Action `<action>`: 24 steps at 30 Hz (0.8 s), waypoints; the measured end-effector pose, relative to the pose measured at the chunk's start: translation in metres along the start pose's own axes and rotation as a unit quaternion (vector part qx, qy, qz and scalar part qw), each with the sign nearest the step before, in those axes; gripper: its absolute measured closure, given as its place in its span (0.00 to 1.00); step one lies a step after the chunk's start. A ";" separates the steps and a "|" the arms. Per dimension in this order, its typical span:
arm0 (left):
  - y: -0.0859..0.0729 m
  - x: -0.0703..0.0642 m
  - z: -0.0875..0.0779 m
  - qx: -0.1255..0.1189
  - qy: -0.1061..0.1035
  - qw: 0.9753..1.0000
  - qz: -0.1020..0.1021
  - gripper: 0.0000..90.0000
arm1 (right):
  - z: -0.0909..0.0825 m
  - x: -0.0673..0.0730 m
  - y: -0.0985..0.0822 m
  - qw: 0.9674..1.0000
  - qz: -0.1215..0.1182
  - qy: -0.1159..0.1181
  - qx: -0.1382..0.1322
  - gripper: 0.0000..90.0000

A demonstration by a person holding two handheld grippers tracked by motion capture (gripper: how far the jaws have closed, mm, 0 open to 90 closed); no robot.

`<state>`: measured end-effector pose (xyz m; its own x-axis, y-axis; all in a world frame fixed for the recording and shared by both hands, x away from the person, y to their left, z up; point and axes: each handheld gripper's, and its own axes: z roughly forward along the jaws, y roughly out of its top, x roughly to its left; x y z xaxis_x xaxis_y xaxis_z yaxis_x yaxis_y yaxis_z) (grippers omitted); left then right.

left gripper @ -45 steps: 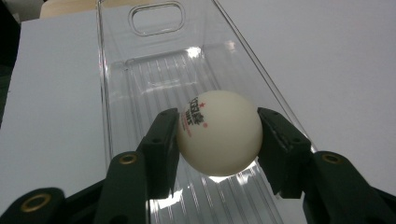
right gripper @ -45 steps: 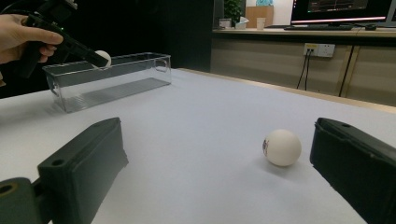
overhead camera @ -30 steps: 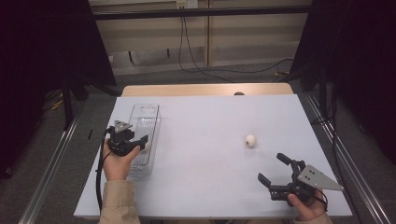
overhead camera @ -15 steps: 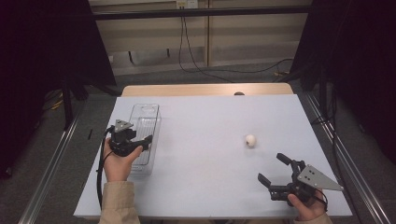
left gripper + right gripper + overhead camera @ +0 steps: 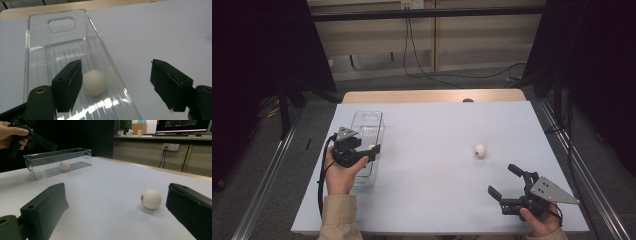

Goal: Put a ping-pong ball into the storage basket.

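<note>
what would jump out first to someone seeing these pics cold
A small white ball lying inside a clear, long plastic bin at the table's left, with the left tongs above it, jaws apart after just opening and no longer pressing it. A second white ball sits loose on the white table, right of centre, ahead of the open right tongs.

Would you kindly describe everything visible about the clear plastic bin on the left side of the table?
The clear plastic bin is a long, narrow, open-topped box of transparent, glossy plastic with a ribbed floor and a slot handle cut into its far end wall. It stands upright and level on the white table, near its left edge. One white ball rests on its floor. The left hand-held gripper hovers over its near end, jaws open, having just been opening; whether it touches the bin I cannot tell.
</note>
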<state>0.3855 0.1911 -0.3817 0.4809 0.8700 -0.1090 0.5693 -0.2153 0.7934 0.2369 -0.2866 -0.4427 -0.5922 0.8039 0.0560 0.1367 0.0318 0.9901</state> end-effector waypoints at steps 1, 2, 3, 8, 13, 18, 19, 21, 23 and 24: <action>0.001 -0.002 0.000 -0.002 -0.004 1.000 0.000 0.27 | 0.000 0.000 0.000 1.000 0.000 0.000 0.000 0.03; 0.001 -0.003 0.000 -0.001 -0.006 1.000 0.003 0.27 | 0.000 0.000 0.000 1.000 0.000 0.000 0.000 0.03; 0.002 -0.004 0.001 -0.002 -0.009 1.000 0.004 0.26 | 0.000 0.000 0.000 1.000 0.000 0.001 0.000 0.03; 0.003 -0.009 0.003 0.001 -0.016 1.000 0.008 0.23 | 0.000 0.000 0.000 1.000 0.000 0.001 0.000 0.03; 0.005 -0.014 0.004 0.000 -0.021 1.000 0.017 0.22 | 0.000 0.000 0.000 1.000 -0.001 0.000 -0.001 0.03; 0.007 -0.020 0.005 -0.003 -0.026 0.999 0.020 0.21 | 0.000 0.000 0.000 1.000 -0.001 0.001 0.000 0.03; 0.007 -0.020 0.005 -0.003 -0.028 0.999 0.022 0.21 | 0.000 0.000 0.000 1.000 0.000 0.000 0.000 0.03; 0.008 -0.022 0.006 -0.004 -0.030 0.999 0.021 0.20 | 0.000 0.000 0.000 1.000 0.000 0.000 0.000 0.03; 0.008 -0.023 0.006 -0.002 -0.032 0.999 0.024 0.19 | 0.000 0.000 0.000 1.000 0.000 0.000 0.000 0.03; 0.008 -0.024 0.007 -0.003 -0.034 0.999 0.024 0.18 | 0.000 0.000 0.000 1.000 0.000 0.000 0.000 0.03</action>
<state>0.3830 0.1653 -0.3764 0.5510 0.8271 -0.1109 0.5413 -0.2531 0.8018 0.2368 -0.2864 -0.4426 -0.5924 0.8037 0.0558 0.1369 0.0322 0.9901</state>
